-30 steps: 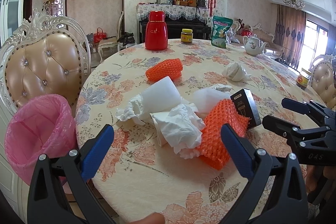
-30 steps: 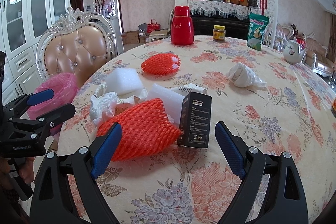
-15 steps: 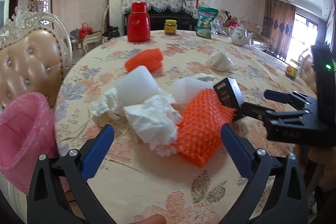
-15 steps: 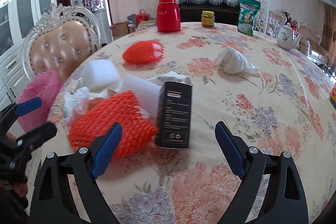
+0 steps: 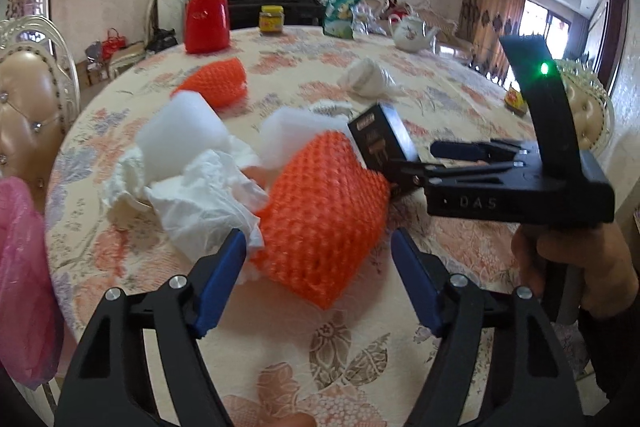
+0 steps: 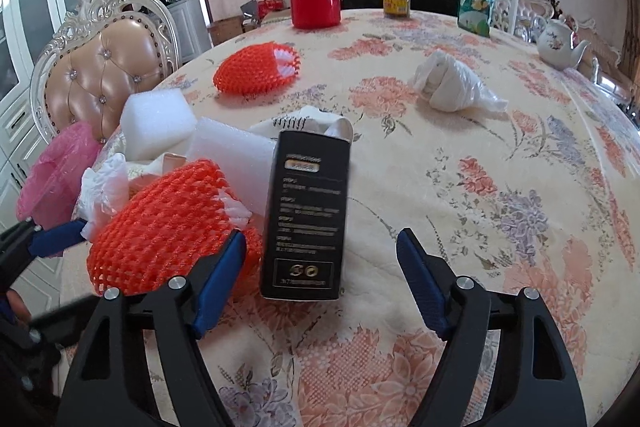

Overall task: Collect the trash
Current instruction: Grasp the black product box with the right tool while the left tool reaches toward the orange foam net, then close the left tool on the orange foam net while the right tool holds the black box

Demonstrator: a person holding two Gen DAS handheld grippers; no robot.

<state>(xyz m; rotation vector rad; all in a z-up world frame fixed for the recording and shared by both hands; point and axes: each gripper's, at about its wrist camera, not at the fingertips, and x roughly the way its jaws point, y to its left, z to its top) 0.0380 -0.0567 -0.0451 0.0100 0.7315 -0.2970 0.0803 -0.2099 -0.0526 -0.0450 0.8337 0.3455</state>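
From the left wrist view, the left tool [image 5: 318,269] sits right in front of the near orange foam net [image 5: 322,215], which lies on the tabletop [image 5: 352,367] with its long axis running away and to the right. The jaws are closing but the blue pads aren't pressing on it yet, so nothing is gripped. Crumpled tissue [image 5: 200,195] is just to the net's left, and the pink-lined bin [image 5: 24,283] hangs off the tabletop edge far left

From the right wrist view, the right tool [image 6: 320,275] lines up on the black carton [image 6: 306,215], standing upright straight ahead between the jaws, long axis vertical. Those jaws are closing too, with no contact that I can see. The orange net touches the carton's left side, so I'd say each hand is nearer its own target
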